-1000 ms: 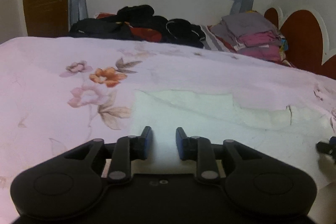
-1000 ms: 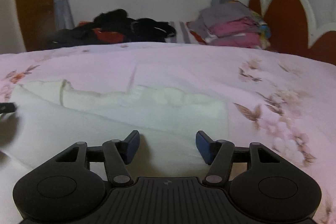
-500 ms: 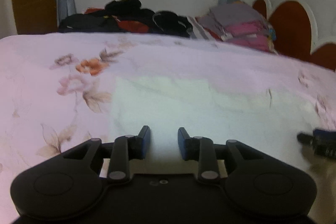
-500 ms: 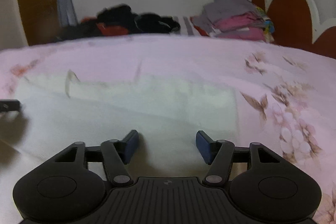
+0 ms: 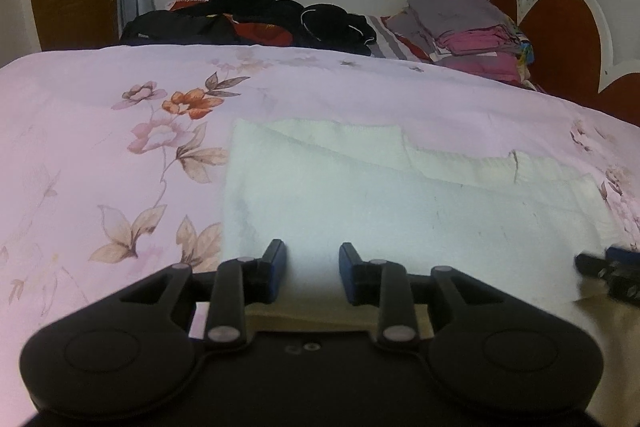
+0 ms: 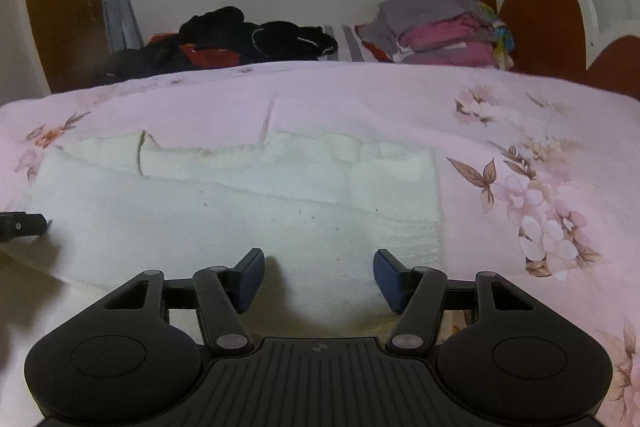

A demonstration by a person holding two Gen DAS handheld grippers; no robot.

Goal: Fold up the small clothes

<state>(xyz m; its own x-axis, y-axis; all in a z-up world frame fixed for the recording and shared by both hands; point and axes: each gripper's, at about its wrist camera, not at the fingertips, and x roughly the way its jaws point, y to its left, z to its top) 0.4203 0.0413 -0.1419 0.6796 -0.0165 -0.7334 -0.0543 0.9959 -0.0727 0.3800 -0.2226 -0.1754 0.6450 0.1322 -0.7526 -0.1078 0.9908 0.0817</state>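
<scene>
While both my grippers hang over its near edge, the white cloth lies flat on the bed, not yet gripped.

Nearest me, my left gripper has its jaws narrowly parted and my right gripper has them wider, nothing pinched in either; the blue pads sit just above the fabric. It looks like soft, ribbed or waffled cotton, thin and limp, so I judge it light, floppy and prone to sliding on the smooth pink floral sheet. I would take it at the two near corners. Its far edge is already turned over in a wavy band. Beyond it sit a dark clothes heap and a folded stack.
</scene>
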